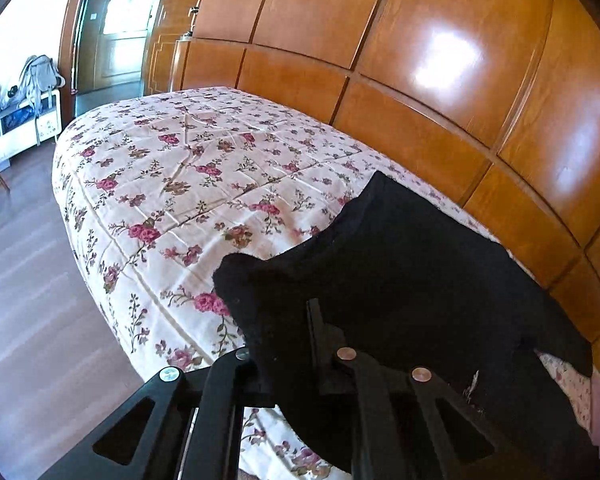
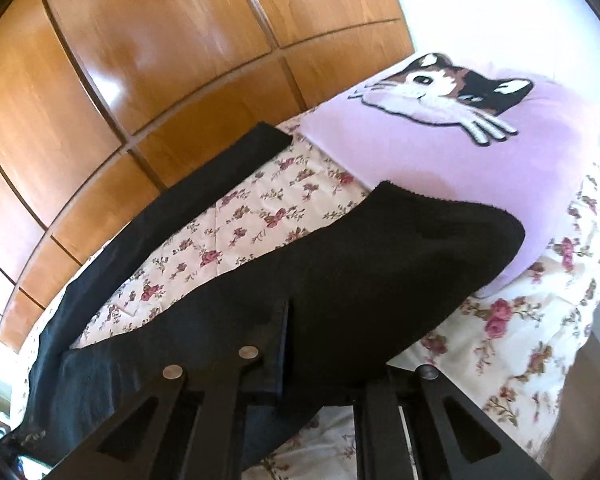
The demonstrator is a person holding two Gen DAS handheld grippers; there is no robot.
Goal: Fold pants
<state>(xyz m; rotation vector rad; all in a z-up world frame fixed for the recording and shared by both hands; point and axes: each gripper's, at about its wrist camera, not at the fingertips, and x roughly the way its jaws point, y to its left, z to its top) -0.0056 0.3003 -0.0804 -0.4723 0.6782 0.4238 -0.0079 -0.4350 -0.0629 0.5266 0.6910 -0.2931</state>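
**Black pants lifted at both ends over bed**

Left tongs [image 1: 288,344] clamped on a bunched edge of the black pants [image 1: 412,264], raised above the floral bedspread [image 1: 172,168] near the bed's wardrobe-side edge. Right tongs [image 2: 328,340] likewise closed on dark fabric, probably one leg, though cloth hides the tips. Other leg stretched flat along the wooden wardrobe [image 2: 100,92]. Lilac cat pillow [image 2: 452,152] at the bed's head, just beyond the raised cloth.
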